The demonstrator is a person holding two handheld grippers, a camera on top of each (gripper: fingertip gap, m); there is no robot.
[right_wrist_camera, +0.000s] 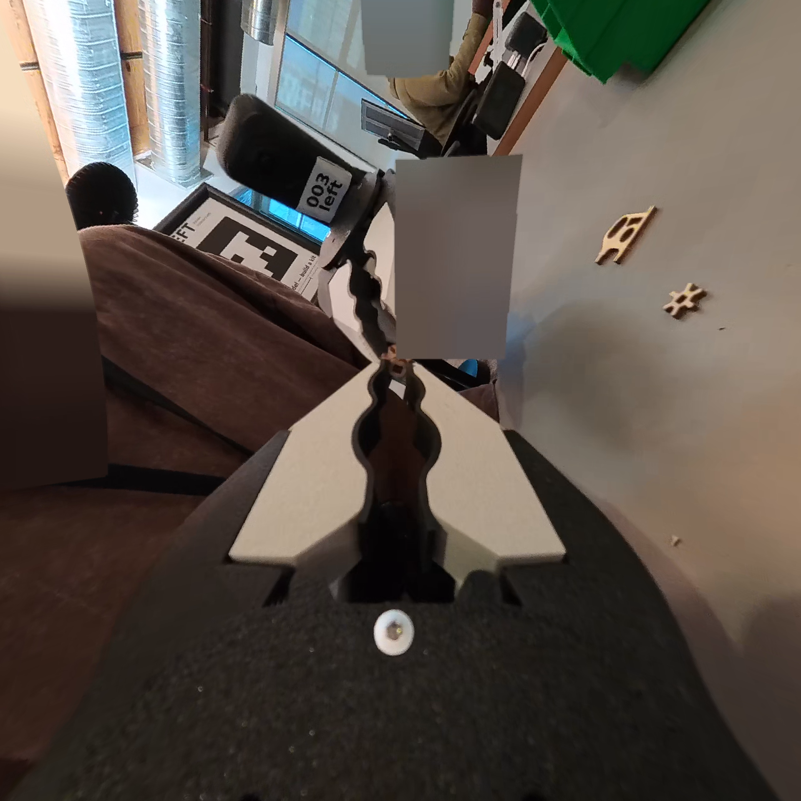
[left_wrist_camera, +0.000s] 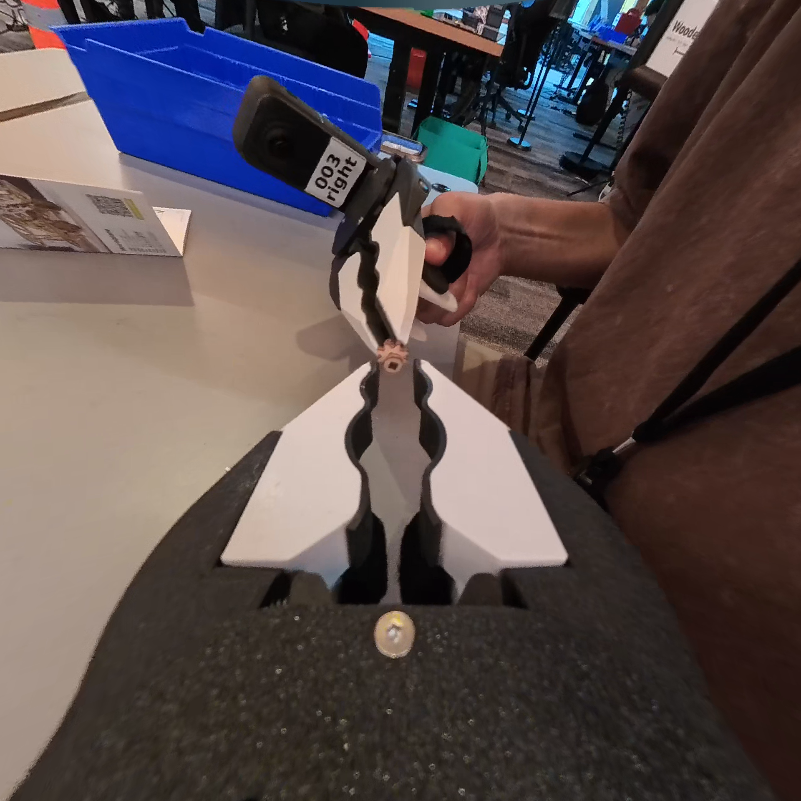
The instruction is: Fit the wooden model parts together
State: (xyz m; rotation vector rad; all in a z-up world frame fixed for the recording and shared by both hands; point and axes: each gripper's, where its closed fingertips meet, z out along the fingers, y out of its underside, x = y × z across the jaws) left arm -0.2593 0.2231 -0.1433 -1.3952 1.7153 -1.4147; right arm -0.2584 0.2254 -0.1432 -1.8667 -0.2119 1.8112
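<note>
My left gripper [left_wrist_camera: 393, 365] and my right gripper [right_wrist_camera: 394, 369] meet tip to tip above the grey table [left_wrist_camera: 130, 390]. A small toothed wooden part with a square hole [left_wrist_camera: 392, 360] sits where the tips meet. The left jaws stand nearly closed on it. The right gripper [left_wrist_camera: 391, 343] comes down from above, nearly closed on the part's upper edge. In the right wrist view a wooden part with a square hole [right_wrist_camera: 396, 368] sits between my right tips, and the left gripper [right_wrist_camera: 385, 352] pinches beside it. I cannot tell if this is one part or two.
Two loose wooden parts lie on the table: a plate with holes [right_wrist_camera: 626, 236] and a small toothed cross [right_wrist_camera: 685, 301]. A blue bin [left_wrist_camera: 208, 108] and a booklet [left_wrist_camera: 86, 216] sit at the left, a green bin [right_wrist_camera: 607, 34] farther off. A person's brown garment [left_wrist_camera: 693, 390] is close. Less than 4 cm separates the two grippers' tips.
</note>
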